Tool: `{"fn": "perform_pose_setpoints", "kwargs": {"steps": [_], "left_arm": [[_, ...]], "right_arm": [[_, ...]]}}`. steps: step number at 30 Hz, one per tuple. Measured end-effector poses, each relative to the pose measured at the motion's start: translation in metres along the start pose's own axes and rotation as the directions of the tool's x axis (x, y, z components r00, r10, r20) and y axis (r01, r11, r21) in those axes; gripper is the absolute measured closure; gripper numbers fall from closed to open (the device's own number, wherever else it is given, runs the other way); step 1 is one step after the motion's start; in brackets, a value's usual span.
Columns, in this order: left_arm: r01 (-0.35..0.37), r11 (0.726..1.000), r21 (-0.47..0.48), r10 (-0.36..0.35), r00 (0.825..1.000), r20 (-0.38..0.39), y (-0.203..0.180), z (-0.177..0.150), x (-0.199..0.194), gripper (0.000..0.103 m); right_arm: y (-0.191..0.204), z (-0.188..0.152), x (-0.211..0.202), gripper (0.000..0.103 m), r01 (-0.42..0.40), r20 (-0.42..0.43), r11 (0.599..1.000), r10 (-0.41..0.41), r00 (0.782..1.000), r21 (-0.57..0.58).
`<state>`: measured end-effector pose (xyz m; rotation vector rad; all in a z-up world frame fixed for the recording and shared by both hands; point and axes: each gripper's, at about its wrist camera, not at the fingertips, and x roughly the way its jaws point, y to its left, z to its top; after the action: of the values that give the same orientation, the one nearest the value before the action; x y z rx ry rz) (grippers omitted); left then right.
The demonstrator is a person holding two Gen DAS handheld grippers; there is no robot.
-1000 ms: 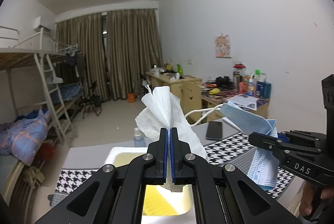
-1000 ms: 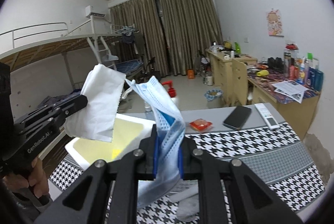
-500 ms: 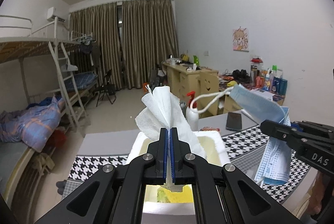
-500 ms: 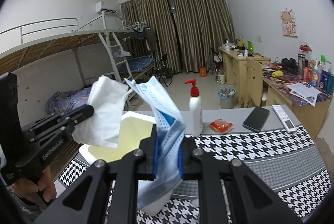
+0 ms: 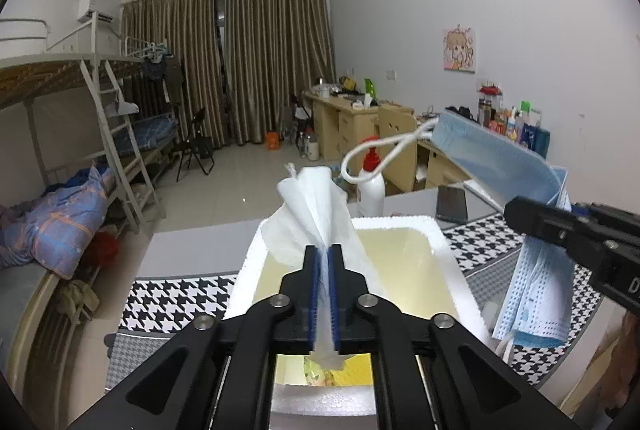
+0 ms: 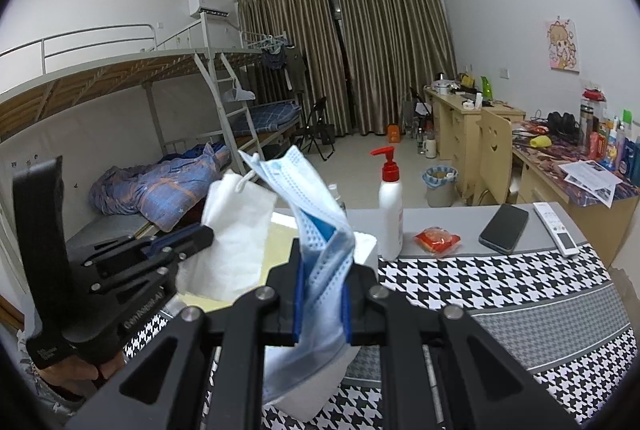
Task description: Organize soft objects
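My left gripper (image 5: 325, 250) hangs over a white foam box (image 5: 444, 242) with a yellow inside. A folded white tissue (image 5: 316, 205) stands up between its blue pads; the jaws are opening and the tissue still fills the gap. In the right wrist view the left gripper (image 6: 204, 234) and its tissue (image 6: 236, 238) sit at the left, above the box (image 6: 366, 242). My right gripper (image 6: 320, 270) is shut on a blue face mask (image 6: 320, 230), which droops below the fingers. From the left wrist view that mask (image 5: 536, 290) dangles beside the box's right wall, under the right gripper (image 5: 516, 207).
A white pump bottle (image 6: 390, 213) with a red top stands behind the box. A red packet (image 6: 437, 238), a phone (image 6: 504, 228) and a remote (image 6: 556, 228) lie on the table's far side. A houndstooth cloth (image 6: 480, 282) covers the table. Bunk beds stand left.
Both grippers have shifted so the foam box now lies under the left one and the pump bottle shows. The left pads have parted slightly around the tissue.
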<state>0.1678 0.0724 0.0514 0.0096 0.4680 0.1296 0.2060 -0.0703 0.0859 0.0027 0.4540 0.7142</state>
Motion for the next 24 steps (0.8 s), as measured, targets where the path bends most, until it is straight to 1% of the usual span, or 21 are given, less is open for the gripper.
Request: {"fn": "perform_pose_setpoints", "kwargs": {"steps": [1,2,3,4,7,8,9,11,16,18,24], "left_arm": [[0.004,1.000,-0.007,-0.004,1.000,-0.005,0.001,0.000,0.001,0.080],[0.002,1.000,-0.014,-0.002,1.000,-0.002,0.002,-0.001,0.001,0.057],[-0.004,1.000,-0.020,0.004,1.000,0.004,0.003,-0.001,0.000,0.038],[-0.008,1.000,-0.028,0.009,1.000,0.018,0.005,-0.001,-0.003,0.034],[-0.013,0.999,-0.031,0.014,0.999,0.029,0.008,0.000,-0.006,0.032],[-0.016,0.999,-0.033,0.017,0.999,0.033,0.009,0.001,-0.007,0.030],[-0.019,0.999,-0.038,0.021,0.999,0.037,0.011,0.001,-0.008,0.025],[-0.023,0.999,-0.046,0.025,0.999,0.048,0.013,0.001,-0.011,0.018],[-0.037,0.997,-0.065,0.042,0.997,0.063,0.023,0.002,-0.018,0.012],[-0.050,0.996,-0.079,0.056,0.996,0.071,0.027,0.002,-0.020,0.006],[-0.074,0.993,-0.093,0.082,0.993,0.081,0.036,0.004,-0.023,0.004]], "right_arm": [[0.000,0.000,0.000,0.085,0.001,0.001,1.000,-0.001,1.000,0.002],[0.000,0.001,0.000,0.085,0.005,0.003,1.000,-0.005,1.000,0.003],[0.000,0.002,0.000,0.085,0.013,0.005,1.000,-0.013,1.000,0.003],[-0.001,0.003,-0.001,0.085,0.018,0.008,1.000,-0.018,1.000,0.003],[0.000,0.006,-0.003,0.085,0.027,0.019,1.000,-0.027,0.999,0.004],[0.001,0.006,-0.003,0.085,0.028,0.020,1.000,-0.028,0.999,0.002],[0.003,0.006,-0.003,0.085,0.029,0.023,1.000,-0.029,0.999,-0.001],[0.005,0.009,-0.003,0.085,0.031,0.027,1.000,-0.031,0.999,-0.004],[0.011,0.014,0.002,0.085,0.030,0.030,0.999,-0.030,0.999,-0.013],[0.013,0.016,0.004,0.085,0.036,0.031,0.999,-0.035,0.999,-0.018],[0.020,0.022,0.009,0.085,0.034,0.037,0.999,-0.033,0.999,-0.034]]}}
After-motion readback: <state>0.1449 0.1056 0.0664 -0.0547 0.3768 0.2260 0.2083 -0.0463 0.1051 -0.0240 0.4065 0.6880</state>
